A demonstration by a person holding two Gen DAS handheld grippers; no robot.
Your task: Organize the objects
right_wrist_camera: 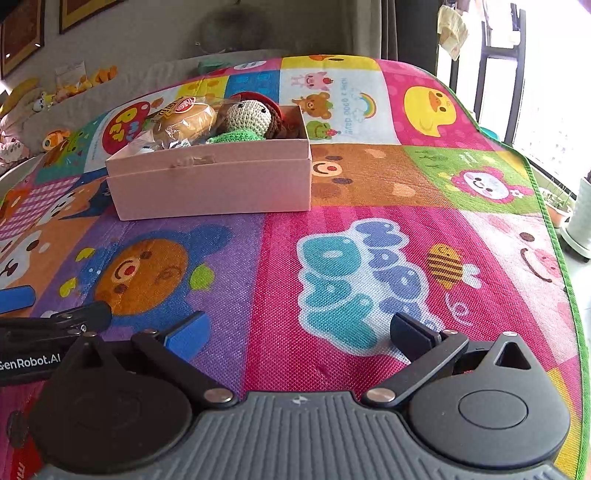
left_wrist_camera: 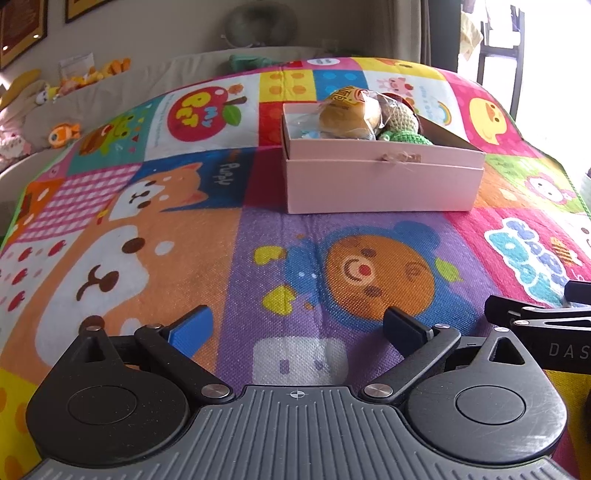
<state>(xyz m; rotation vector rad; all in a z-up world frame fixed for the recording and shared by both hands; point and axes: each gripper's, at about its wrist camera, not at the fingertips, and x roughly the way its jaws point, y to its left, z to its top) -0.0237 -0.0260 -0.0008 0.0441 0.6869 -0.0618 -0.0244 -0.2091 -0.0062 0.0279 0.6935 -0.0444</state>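
A bright patchwork play mat (left_wrist_camera: 258, 258) printed with cartoon animals covers the surface where the work takes place; what lies under it cannot be told. A pink cardboard box (left_wrist_camera: 384, 184) stands on the mat, well in from the near edge and towards the far half, its top open. Inside it, a bun wrapped in clear plastic (left_wrist_camera: 349, 116) lies at the left end as the cameras see it, and a crocheted doll (right_wrist_camera: 249, 116) with a cream head, brown hair and green body lies just beside the bun, touching it, towards the right end. A scrap of clear tape clings to the box's front wall.

The left gripper (left_wrist_camera: 295, 330) hovers low over the near part of the mat, above the purple panel with the bear face, its jaws spread wide with nothing between them. The right gripper (right_wrist_camera: 301, 332) is just beside it to the right, over the pink panel with blue and teal lettering, also spread wide and holding nothing. Both are well apart from the box.

Beyond the far edge of the mat, a row of plush toys (left_wrist_camera: 66, 79) sits along a beige cushioned back, under framed pictures (left_wrist_camera: 22, 29) on the wall.
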